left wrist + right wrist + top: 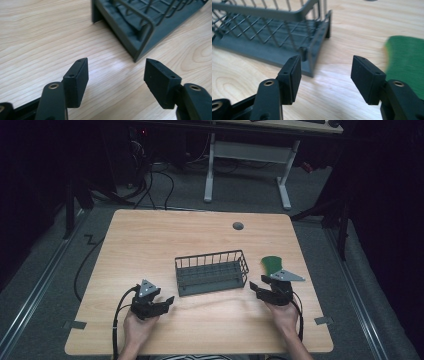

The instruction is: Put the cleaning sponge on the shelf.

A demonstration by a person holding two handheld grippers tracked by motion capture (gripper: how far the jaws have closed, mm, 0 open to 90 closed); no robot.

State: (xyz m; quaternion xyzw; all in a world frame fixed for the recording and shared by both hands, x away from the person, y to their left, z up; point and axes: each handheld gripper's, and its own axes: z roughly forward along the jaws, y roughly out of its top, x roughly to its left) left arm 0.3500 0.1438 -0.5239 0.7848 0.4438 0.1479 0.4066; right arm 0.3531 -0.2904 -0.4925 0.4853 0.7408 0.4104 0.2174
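Note:
A dark grey wire basket point(212, 272) stands in the middle of the wooden table point(150, 240). My left gripper point(167, 302) sits just off the basket's near left corner point(136, 58), open, with bare wood between its pads. My right gripper point(254, 287) hovers by the basket's right end point(312, 67), also open and holding nothing. A green flat sponge-like piece point(271, 264) lies on the table just beyond the right gripper; in the right gripper view the green piece point(407, 60) sits right of the jaws.
A small grey round grommet point(238, 226) is set into the table near its far edge. Behind the table stands a white desk frame point(247, 155) on a dark carpeted floor with cables.

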